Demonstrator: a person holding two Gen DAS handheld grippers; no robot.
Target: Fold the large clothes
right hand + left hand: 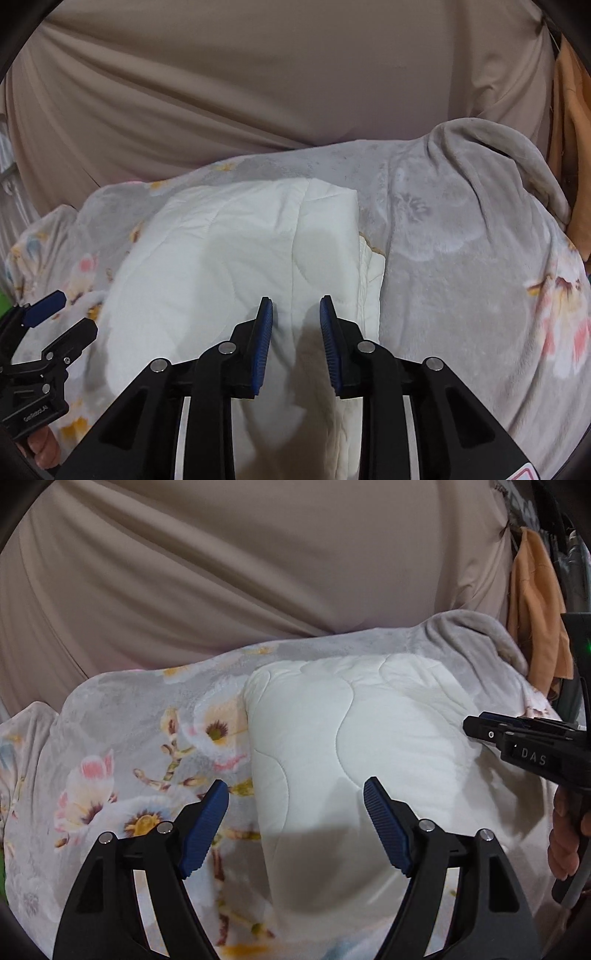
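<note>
A folded white quilted piece [354, 738] lies on a grey floral fleece blanket [140, 746]. My left gripper [295, 794] is open and empty, hovering over the white piece's left edge. My right gripper [296, 310] is open with a narrower gap, empty, above the white piece [229, 266] near its right fold. The right gripper also shows in the left wrist view [480, 731] at the right edge, and the left gripper shows in the right wrist view [55, 317] at the lower left. The blanket [461, 277] spreads out to the right.
A beige sheet [221, 572] hangs or stretches behind the blanket. An orange cloth [535, 609] hangs at the far right. A bunched grey blanket ridge [491, 155] rises at the back right.
</note>
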